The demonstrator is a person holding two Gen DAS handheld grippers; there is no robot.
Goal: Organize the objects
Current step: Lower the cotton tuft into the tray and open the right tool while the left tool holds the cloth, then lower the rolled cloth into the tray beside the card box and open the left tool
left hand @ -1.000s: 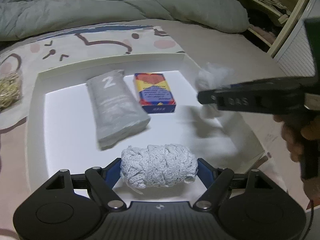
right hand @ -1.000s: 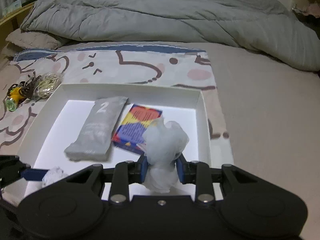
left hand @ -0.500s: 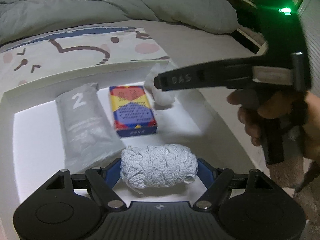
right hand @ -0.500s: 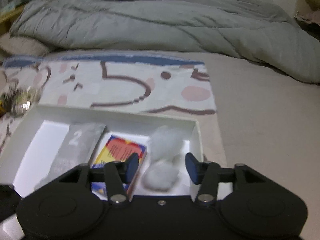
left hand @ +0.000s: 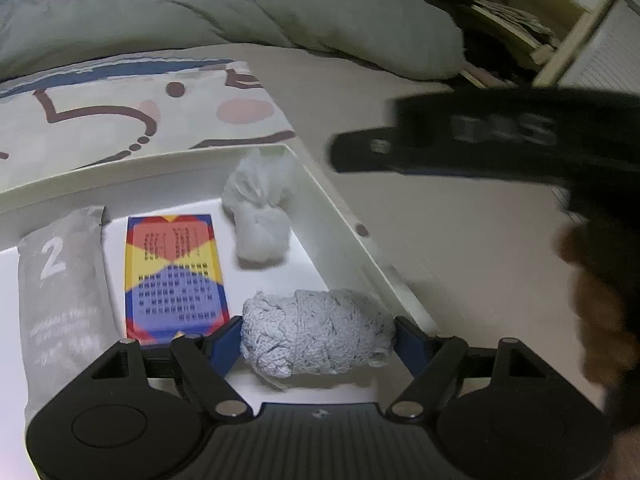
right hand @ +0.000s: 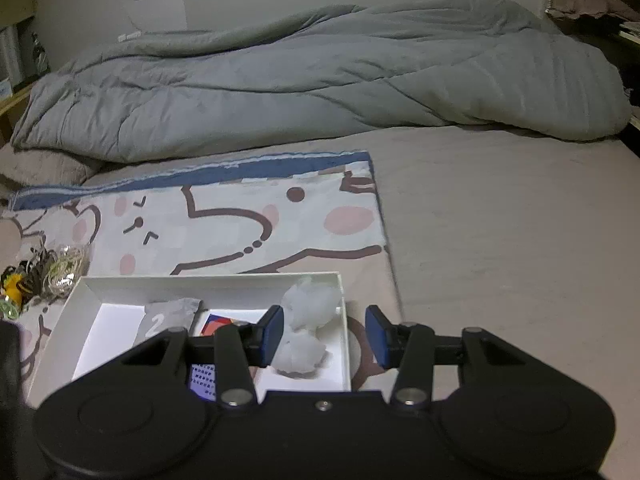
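My left gripper (left hand: 318,338) is shut on a rolled grey-white cloth (left hand: 316,332), held low over the white tray (left hand: 344,232) near its right wall. A crumpled white plastic wad (left hand: 260,216) lies loose in the tray's far right corner. Beside it are a colourful card box (left hand: 174,272) and a grey pouch marked 2 (left hand: 60,292). My right gripper (right hand: 325,336) hovers above the tray's right wall. Its jaws are closing with nothing between them, and the wad (right hand: 308,320) lies below and beyond its left pad. The right gripper's black body (left hand: 500,140) shows blurred in the left wrist view.
The tray sits on a cartoon-print mat (right hand: 240,216) on a bed. A rumpled grey duvet (right hand: 320,80) fills the back. A pile of rubber bands and small items (right hand: 60,268) lies left of the tray. Bare sheet stretches to the right.
The right gripper let go of the white wad in the tray's far right corner and drew back and up. The left gripper carried the cloth roll rightward toward the tray's right wall.
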